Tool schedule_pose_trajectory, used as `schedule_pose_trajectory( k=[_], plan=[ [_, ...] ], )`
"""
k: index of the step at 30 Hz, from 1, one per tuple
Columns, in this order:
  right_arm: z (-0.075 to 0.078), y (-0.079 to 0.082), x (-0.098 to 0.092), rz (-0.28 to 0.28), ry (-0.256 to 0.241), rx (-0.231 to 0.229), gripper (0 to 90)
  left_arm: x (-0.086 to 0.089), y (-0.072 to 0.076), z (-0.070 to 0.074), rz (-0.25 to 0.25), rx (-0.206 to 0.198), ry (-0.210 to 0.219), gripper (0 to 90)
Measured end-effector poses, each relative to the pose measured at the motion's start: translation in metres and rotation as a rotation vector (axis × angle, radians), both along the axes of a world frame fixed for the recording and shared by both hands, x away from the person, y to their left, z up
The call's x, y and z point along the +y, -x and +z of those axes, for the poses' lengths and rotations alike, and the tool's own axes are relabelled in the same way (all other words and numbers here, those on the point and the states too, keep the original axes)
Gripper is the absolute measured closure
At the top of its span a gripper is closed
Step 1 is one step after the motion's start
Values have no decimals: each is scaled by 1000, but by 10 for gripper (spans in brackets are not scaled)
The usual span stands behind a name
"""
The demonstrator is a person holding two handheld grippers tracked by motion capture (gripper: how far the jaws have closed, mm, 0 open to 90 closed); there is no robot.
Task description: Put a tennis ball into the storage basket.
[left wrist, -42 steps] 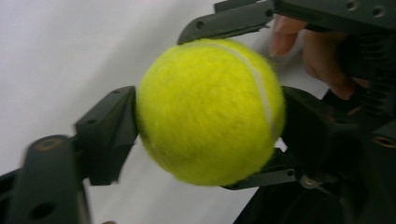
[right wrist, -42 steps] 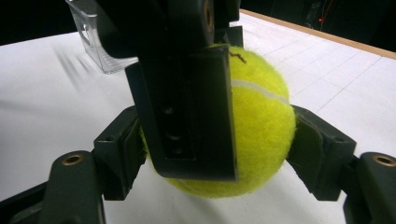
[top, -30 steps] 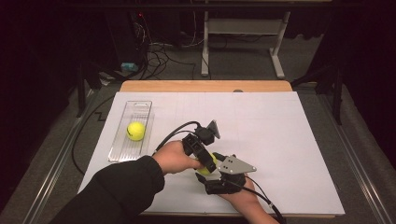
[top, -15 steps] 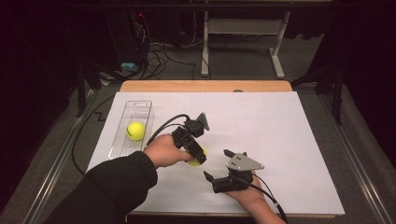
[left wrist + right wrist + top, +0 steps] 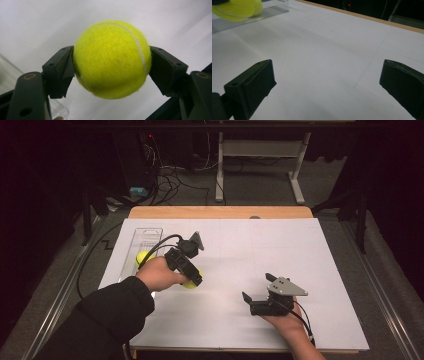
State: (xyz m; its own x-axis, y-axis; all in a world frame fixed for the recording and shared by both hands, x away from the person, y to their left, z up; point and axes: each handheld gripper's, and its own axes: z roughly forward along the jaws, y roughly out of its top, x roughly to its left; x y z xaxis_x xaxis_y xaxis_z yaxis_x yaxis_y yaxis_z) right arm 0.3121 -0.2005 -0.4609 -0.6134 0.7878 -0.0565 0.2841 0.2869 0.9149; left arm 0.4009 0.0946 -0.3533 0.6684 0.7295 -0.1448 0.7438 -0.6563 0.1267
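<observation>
The left hand (image 5: 157, 274) hides most of the second tennis ball (image 5: 142, 257) in the clear tray (image 5: 145, 236). The picture's upper-left edge cuts the held tennis ball (image 5: 237, 10).

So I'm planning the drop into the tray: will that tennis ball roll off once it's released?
Probably: the tennis ball is round, so it should roll on flat surfaces. Its fuzzy felt likely resists slipping between the left hand-held gripper jaws. The clear tray walls would likely contain it.

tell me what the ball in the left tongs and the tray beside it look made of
Tennis ball: fuzzy yellow felt with a pale curved seam, likely over rubber. Tray: clear, glossy, probably plastic; the white table shows through its ribbed floor.
</observation>
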Motion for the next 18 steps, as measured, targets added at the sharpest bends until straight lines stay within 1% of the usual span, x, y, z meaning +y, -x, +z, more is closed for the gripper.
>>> schedule_pose_trajectory(
  k=[6,9,10,11,15,18],
  plan=[
    [1,-2,-24,-55,8,-10,0,20,-3,4,35,-5,-19,263],
    [2,-2,-36,-79,0,-11,0,32,-4,6,51,-10,-37,263],
    [2,-2,-39,-84,-1,-11,0,37,-4,7,58,-8,-40,263],
    [3,-1,-43,-95,-3,-14,0,42,-4,8,68,-15,-41,262],
    [3,0,-56,-118,-9,-16,0,61,-7,13,103,-21,-49,263],
    [3,1,-63,-128,-7,-16,0,78,-9,15,140,-27,-55,263]
  ],
)
